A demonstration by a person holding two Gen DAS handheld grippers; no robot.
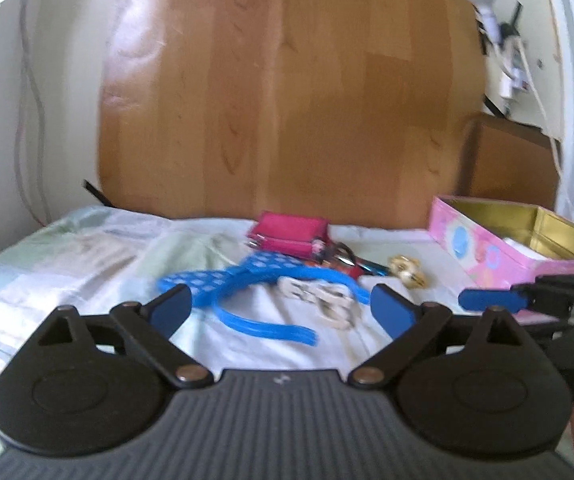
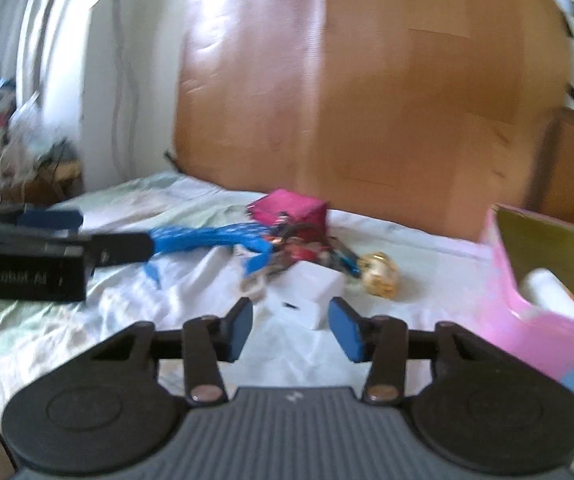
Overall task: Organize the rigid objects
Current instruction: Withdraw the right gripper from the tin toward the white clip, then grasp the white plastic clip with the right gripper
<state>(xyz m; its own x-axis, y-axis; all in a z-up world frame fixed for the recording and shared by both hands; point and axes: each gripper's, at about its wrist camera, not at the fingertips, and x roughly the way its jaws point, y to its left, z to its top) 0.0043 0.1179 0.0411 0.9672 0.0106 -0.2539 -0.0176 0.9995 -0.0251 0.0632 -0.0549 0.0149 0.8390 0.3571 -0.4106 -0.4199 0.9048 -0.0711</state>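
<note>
White charger block (image 2: 307, 294) sits at twelve o'clock just ahead of the right gripper (image 2: 290, 326), jaws half-spread, empty; left gripper (image 1: 281, 310) wide, empty. Its smooth sides risk squirting out of an off-centre pinch.

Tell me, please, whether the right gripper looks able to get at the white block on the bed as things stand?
Probably yes. The right gripper is open, and the white block sits just ahead, roughly centred between its fingers, with only bare sheet in the gap. The gold trinket lies close to the block's right, so a wide approach may nudge it.
</note>
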